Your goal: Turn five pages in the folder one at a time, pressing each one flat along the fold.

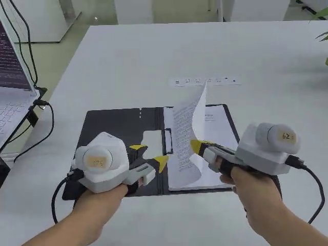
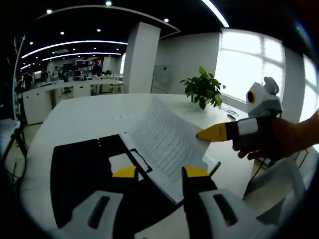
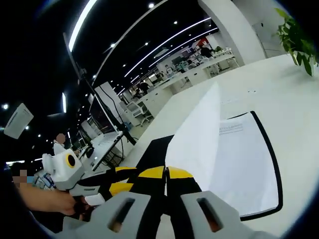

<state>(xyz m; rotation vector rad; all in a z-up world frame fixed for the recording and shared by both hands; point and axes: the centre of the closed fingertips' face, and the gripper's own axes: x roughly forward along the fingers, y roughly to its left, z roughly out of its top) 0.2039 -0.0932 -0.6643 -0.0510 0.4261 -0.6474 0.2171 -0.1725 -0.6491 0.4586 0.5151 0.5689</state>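
One page (image 1: 192, 123) stands above the folder (image 1: 113, 123) in the head view, pinched by the right gripper (image 1: 197, 147) to swing it over. Left gripper view: the left gripper (image 2: 159, 172), jaws spread, hovers near the folder's spine, likely to press. Right gripper view: jaws clamp the page's edge.

left gripper (image 1: 149, 155) in left hand (image 1: 100, 201), fingers (image 2: 124, 173) apart, right gripper (image 1: 197, 147) in right hand (image 1: 252, 187), fingers pressed together

Bare tabletop (image 1: 128, 56) lies open around the folder (image 1: 102, 123); a power strip (image 1: 205, 81) sits just behind it. A page (image 1: 197, 115) stands raised over the fold. Laptop (image 1: 10, 97) and cables (image 1: 50, 120) crowd the left.
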